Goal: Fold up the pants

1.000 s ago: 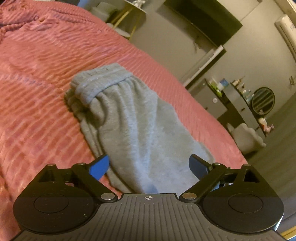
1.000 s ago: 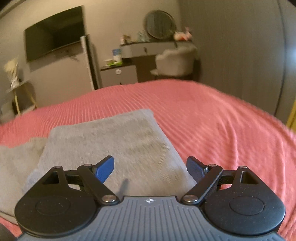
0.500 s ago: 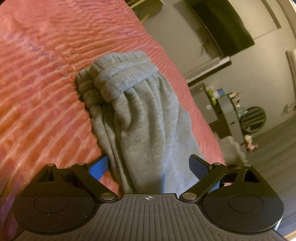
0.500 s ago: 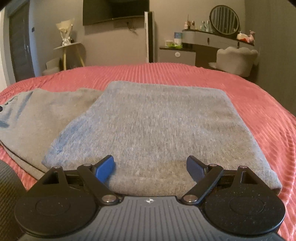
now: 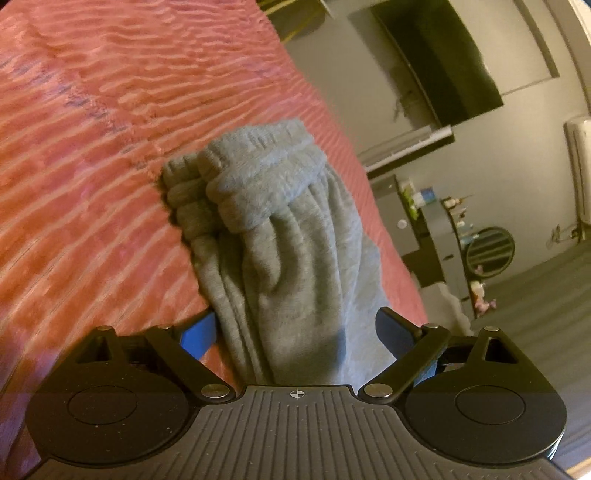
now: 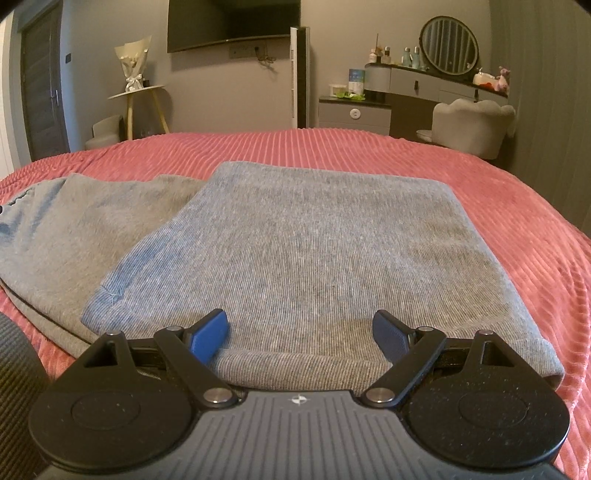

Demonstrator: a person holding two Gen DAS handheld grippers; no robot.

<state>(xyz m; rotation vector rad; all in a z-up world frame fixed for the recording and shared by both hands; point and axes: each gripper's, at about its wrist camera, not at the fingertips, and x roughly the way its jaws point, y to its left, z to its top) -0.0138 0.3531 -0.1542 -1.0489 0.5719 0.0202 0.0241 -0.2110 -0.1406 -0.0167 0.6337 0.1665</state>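
Observation:
Grey sweatpants (image 5: 295, 258) lie on a red ribbed bedspread (image 5: 92, 166). In the left wrist view their gathered waistband (image 5: 251, 177) lies at the far end, with the cloth running back towards me. My left gripper (image 5: 295, 328) is open, its blue pads either side of the near cloth. In the right wrist view a folded layer of the pants (image 6: 314, 251) lies flat on top, with more grey cloth (image 6: 74, 221) spread to the left. My right gripper (image 6: 299, 332) is open, hovering at the near folded edge with its fingers straddling it.
The bedspread (image 6: 480, 192) stretches beyond the pants to the bed's far edge. Past it stand a dresser (image 6: 406, 96) with a round mirror, a pale chair (image 6: 472, 125), a small round table (image 6: 136, 103) and a wall television (image 6: 232, 22).
The left gripper has tilted and come closer to the waistband end. The right gripper swung round to face the folded layer squarely and moved in to its near edge. Both stayed open.

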